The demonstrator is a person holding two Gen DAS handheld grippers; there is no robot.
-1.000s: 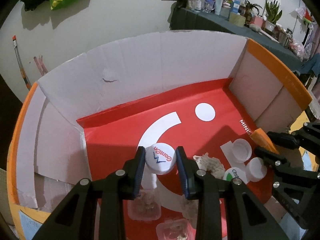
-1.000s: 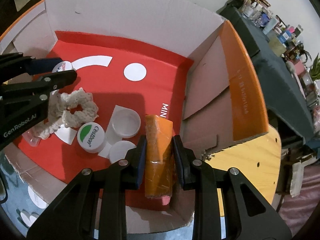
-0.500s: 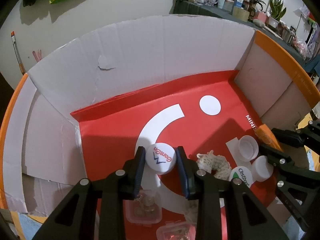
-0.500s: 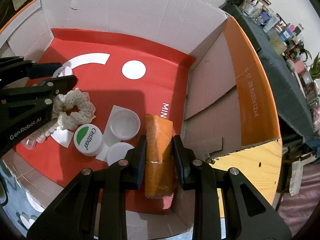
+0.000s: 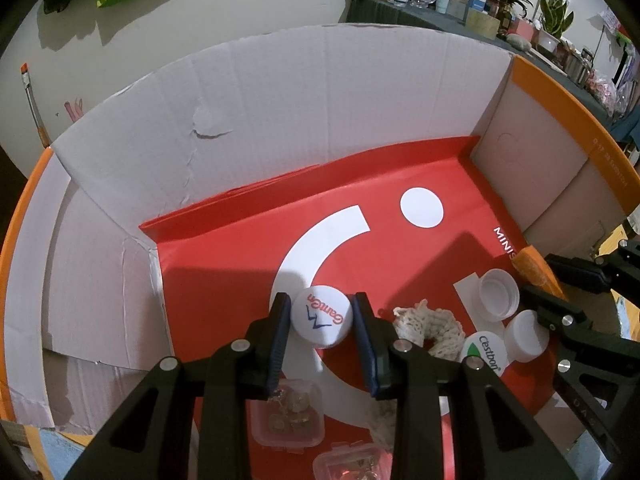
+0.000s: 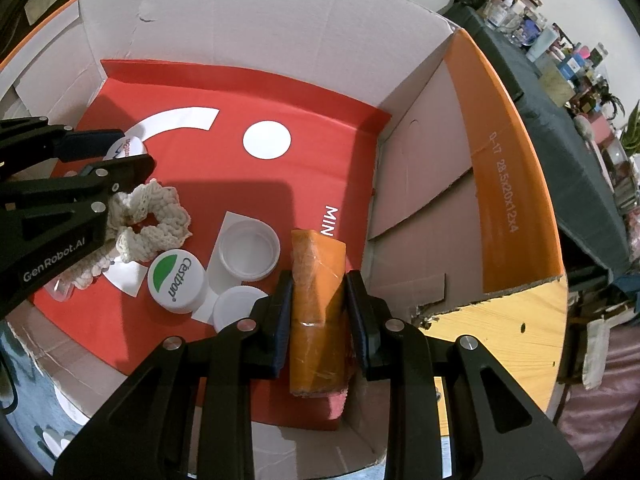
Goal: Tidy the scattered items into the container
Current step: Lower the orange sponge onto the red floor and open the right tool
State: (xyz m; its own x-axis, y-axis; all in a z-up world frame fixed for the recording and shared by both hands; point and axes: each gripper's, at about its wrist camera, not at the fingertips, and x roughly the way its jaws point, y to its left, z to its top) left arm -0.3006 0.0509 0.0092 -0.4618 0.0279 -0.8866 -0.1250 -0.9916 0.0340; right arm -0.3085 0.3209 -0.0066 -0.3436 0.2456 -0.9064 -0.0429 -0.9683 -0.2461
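An open cardboard box (image 5: 280,100) with a red printed floor (image 6: 320,168) fills both views. My left gripper (image 5: 322,316) is shut on a white bottle cap (image 5: 322,316) with red and blue lettering, held just above the red floor. My right gripper (image 6: 318,284) is shut on an orange wrapped block (image 6: 318,280) near the box's right wall. On the floor between them lie a cream scrunchie (image 6: 152,220), a green-and-white cap (image 6: 174,278), an upturned white lid (image 6: 250,254) and another white cap (image 6: 236,308).
Two small clear plastic boxes (image 5: 286,416) with trinkets lie near the box's front edge, below my left gripper. An orange flap (image 6: 512,184) stands on the right. A cluttered dark shelf (image 5: 460,4) runs along the far wall. A wooden tabletop (image 6: 500,332) shows outside the box.
The left wrist view shifted slightly, showing more of the box floor and small plastic boxes. Both grippers keep the same hold; the right one has not moved.
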